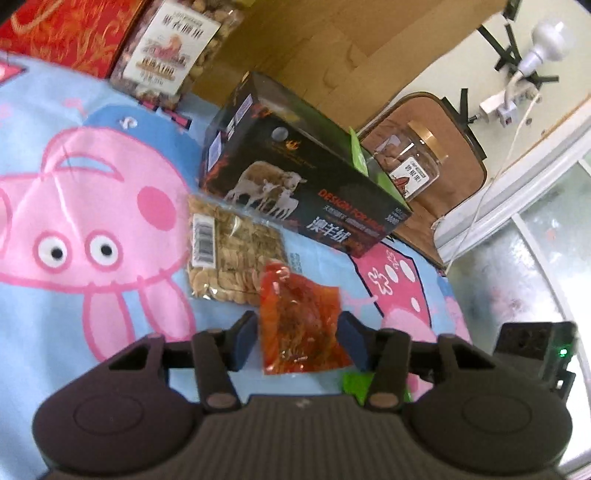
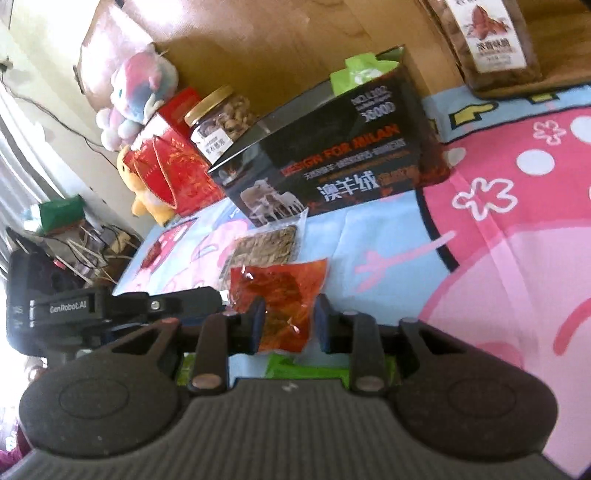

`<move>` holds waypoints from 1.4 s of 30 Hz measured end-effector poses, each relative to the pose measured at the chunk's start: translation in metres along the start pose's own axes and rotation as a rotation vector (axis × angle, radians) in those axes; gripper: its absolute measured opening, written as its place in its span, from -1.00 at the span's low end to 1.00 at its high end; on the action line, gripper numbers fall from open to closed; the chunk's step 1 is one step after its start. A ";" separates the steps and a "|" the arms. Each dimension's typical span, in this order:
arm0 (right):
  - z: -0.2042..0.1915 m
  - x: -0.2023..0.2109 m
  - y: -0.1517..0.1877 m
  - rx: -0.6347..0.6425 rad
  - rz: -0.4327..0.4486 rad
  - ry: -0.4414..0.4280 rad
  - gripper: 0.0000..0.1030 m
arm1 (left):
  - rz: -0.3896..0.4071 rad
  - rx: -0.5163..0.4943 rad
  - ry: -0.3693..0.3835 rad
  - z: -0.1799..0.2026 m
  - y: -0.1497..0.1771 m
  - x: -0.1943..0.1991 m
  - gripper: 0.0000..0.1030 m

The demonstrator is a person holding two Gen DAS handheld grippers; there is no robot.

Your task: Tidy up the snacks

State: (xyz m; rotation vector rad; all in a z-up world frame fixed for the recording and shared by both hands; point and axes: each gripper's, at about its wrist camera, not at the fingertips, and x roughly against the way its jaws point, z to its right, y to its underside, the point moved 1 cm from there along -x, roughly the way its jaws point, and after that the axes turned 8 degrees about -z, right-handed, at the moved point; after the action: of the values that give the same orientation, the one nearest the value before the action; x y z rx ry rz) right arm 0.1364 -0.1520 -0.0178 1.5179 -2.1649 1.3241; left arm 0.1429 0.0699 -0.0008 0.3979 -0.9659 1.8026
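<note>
A red snack pouch lies flat on the cartoon-pig sheet. My left gripper is open, its blue pads either side of the pouch's near half. My right gripper is open too, its pads flanking the same pouch from the other side. A clear bag of pale nuts lies just beyond the pouch, also in the right wrist view. Behind it stands an open black box with sheep printed on it, a green packet sticking out of it.
A nut bag and a red box stand at the back. A gold-lidded jar sits beyond the black box; another jar, a red bag and plush toys are in the right wrist view. The left gripper's body sits close by.
</note>
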 end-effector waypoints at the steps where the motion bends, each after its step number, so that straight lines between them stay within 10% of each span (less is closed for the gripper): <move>1: -0.004 0.001 0.000 0.016 0.000 -0.001 -0.84 | 0.006 -0.004 0.017 0.002 -0.001 0.004 -0.14; 4: -0.018 0.009 -0.002 0.054 0.029 -0.039 -0.95 | 0.016 -0.024 0.116 0.012 -0.009 0.017 -0.24; 12: -0.062 0.025 -0.030 0.206 0.186 0.025 -0.95 | 0.109 -0.130 0.069 0.047 -0.043 0.032 -0.24; 26: 0.026 0.005 -0.006 -0.046 0.002 -0.065 -0.29 | -0.009 -0.034 0.086 -0.011 0.006 0.006 0.77; 31: 0.003 -0.016 0.003 -0.017 -0.088 -0.118 -0.94 | -0.091 -0.040 0.083 -0.004 0.012 -0.011 -0.72; 42: -0.038 0.013 -0.029 0.099 0.106 -0.065 -0.94 | 0.002 -0.167 0.097 0.038 -0.036 0.023 -0.69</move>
State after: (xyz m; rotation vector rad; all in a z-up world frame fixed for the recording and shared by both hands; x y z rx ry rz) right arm 0.1423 -0.1349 0.0288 1.5199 -2.2806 1.4545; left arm 0.1592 0.0614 0.0530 0.2031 -1.0393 1.7123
